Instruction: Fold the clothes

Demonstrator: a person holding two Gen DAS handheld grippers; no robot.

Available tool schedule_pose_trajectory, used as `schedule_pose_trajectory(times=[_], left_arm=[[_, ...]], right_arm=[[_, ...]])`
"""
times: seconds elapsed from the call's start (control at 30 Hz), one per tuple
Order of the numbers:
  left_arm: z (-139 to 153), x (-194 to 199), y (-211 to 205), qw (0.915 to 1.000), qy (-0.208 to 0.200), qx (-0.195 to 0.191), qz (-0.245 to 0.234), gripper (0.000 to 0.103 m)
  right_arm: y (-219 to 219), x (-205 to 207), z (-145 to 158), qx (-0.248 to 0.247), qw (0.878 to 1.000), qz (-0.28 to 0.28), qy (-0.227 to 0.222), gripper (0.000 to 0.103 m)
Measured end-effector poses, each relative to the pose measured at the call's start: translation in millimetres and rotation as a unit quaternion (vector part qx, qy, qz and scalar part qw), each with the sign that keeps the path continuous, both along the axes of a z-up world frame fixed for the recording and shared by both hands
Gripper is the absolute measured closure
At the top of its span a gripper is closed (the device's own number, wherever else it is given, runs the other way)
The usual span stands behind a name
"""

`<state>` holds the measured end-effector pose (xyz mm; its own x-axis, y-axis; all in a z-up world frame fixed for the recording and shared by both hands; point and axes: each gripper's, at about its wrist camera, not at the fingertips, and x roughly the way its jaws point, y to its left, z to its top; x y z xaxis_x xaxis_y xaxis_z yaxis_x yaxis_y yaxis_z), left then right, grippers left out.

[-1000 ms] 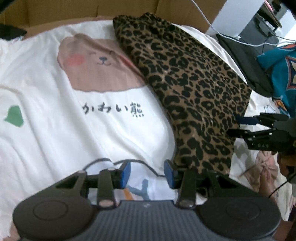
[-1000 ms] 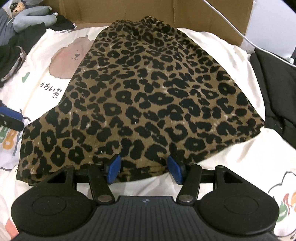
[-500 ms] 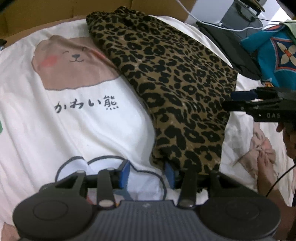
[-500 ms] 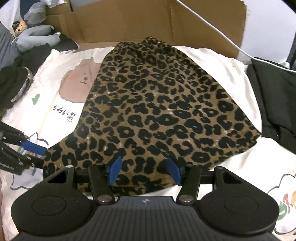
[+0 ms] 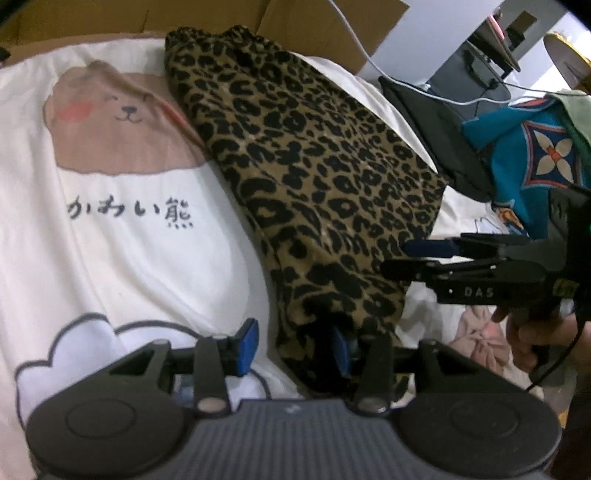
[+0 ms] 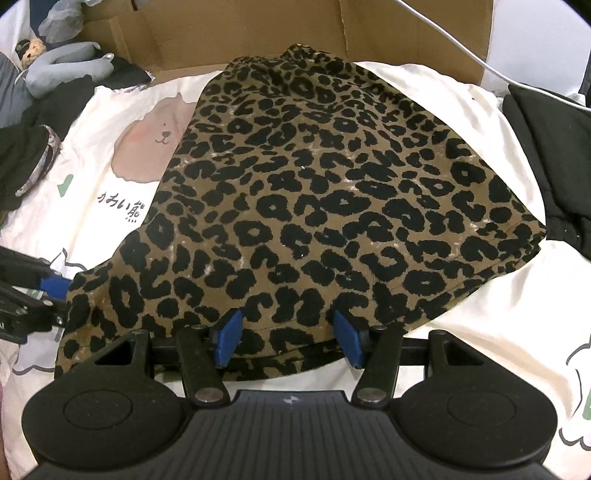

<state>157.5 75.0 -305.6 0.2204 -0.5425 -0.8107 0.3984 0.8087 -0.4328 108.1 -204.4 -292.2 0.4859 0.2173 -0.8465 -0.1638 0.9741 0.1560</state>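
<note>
Since a moment before, the left gripper had slid along the near hem to the corner of the leopard-print skirt, its jaws parted, one blue pad beside the cloth and the other tucked under the corner fold, not pinching. Nearby, the right gripper stood with jaws apart astride the hem's middle, released. That skirt lay flat on the white bear-print sheet, its waistband toward the cardboard.
</note>
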Motion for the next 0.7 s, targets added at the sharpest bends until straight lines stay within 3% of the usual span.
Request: schedule_pose_trajectory(times=[0.13,0.2,0.23,0.7], left_arm=[[-3.1,1.3,-1.8,0.9998,0.013,-0.013,0.008,0.065],[-2.0,1.5,-2.8,0.9997,0.011,-0.019,0.009,0.088],[-1.5,2.0,-3.3,0.9997,0.012,-0.018,0.011,0.094],[3.1,0.3,26.3,0.9988,0.019,-0.026,0.036,0.099]], right_arm=[[-2.2,-0.1,0.2,0.004,1.000,0.000,0.000,0.042],[-3.1,-0.4,0.1,0.005,1.000,0.000,0.000,0.042],[-3.6,-0.4,0.0,0.006,1.000,-0.001,0.000,0.042],[-5.4,-1.0,-2.3,0.000,1.000,-0.002,0.004,0.042]])
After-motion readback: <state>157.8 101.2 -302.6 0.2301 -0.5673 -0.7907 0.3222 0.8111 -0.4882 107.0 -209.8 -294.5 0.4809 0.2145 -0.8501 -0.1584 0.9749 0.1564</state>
